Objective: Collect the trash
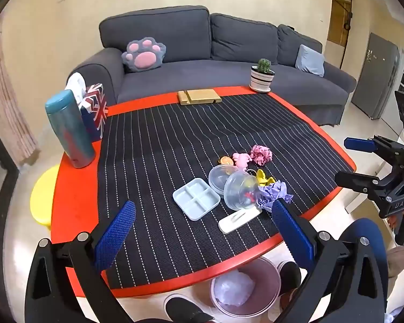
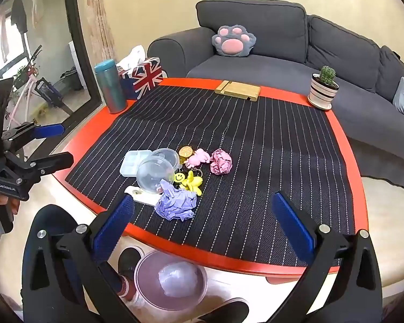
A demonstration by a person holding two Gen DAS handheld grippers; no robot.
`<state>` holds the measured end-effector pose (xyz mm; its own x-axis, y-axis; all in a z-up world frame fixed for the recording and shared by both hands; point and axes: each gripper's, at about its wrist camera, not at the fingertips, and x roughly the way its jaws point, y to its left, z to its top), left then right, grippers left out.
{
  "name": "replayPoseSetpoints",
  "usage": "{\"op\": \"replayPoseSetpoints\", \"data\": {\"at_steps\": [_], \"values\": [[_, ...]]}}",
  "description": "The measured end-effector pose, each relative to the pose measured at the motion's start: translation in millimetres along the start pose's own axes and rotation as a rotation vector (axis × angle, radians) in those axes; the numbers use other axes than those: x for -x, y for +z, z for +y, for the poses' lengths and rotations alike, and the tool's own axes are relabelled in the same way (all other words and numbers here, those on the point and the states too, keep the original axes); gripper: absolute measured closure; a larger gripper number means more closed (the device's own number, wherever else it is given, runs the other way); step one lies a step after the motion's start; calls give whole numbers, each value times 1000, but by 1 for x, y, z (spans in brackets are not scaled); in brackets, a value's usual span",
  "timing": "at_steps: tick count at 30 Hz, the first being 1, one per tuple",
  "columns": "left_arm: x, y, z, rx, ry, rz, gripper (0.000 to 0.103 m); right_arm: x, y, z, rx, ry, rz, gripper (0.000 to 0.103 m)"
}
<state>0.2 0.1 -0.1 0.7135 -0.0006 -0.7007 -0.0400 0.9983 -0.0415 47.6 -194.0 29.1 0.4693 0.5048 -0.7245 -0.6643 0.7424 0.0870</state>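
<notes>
A crumpled purple paper (image 1: 273,195) (image 2: 176,203) lies near the table's front edge. A crumpled pink paper (image 1: 260,154) (image 2: 220,161) sits farther back. Under the table's edge stands a pink trash bin (image 1: 269,271) (image 2: 148,266) holding a pale wad. My left gripper (image 1: 204,204) (image 2: 62,144) hovers open above the front of the mat, with nothing between its fingers. At the same height to its right, my right gripper (image 2: 204,197) (image 1: 344,160) is wide open and empty too.
Among the papers lie two clear containers (image 1: 241,191), a pale blue divided tray (image 1: 196,198), a white flat piece (image 1: 238,219) and keychain toys (image 2: 188,180). A teal bottle (image 1: 68,129), tissue box (image 2: 144,76), bamboo stand (image 1: 199,97) and potted cactus (image 1: 261,76) line the far edges.
</notes>
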Motion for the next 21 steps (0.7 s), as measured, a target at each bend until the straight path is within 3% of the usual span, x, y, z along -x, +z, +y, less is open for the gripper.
{"op": "replayPoseSetpoints", "data": {"at_steps": [21], "values": [[-4,0,0,0,-4,-8,6,-5,0,-1,0,7,18,3]]}}
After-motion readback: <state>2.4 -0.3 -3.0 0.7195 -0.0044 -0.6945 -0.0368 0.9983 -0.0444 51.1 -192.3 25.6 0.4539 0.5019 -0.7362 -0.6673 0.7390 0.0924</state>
